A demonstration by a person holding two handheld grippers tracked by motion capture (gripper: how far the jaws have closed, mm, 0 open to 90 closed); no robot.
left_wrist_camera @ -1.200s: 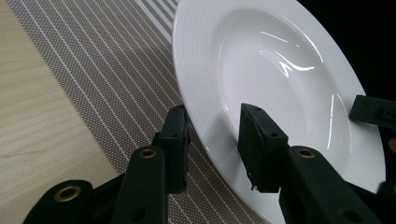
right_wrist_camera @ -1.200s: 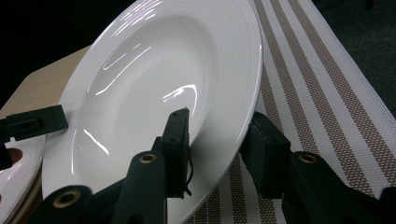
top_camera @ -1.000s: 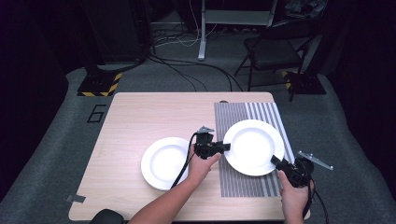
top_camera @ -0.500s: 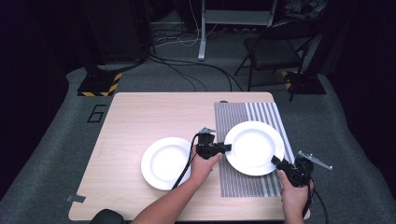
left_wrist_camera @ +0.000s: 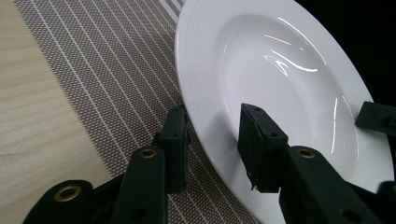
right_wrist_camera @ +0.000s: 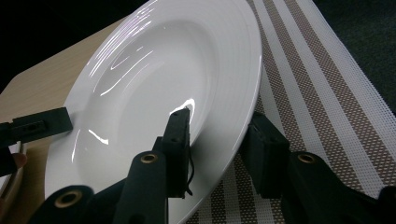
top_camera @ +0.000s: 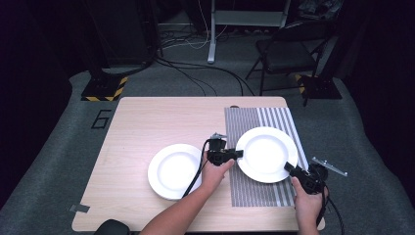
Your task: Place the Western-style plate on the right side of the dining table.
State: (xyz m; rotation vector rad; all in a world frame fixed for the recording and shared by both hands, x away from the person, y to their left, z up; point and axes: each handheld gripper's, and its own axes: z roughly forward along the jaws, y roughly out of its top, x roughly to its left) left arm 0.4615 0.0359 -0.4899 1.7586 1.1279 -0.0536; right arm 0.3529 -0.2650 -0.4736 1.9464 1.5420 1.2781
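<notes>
Nothing has moved: plate (top_camera: 266, 154), stiff, glossy, breakable, is pinched at opposite rims by left gripper (left_wrist_camera: 212, 140) and right gripper (right_wrist_camera: 219, 140).

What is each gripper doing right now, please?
Left gripper: shut on the plate rim.
Right gripper: shut on the same plate's opposite rim.

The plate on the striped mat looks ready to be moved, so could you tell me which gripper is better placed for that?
Neither alone: the left gripper and right gripper each straddle the plate's rim on opposite sides.
</notes>
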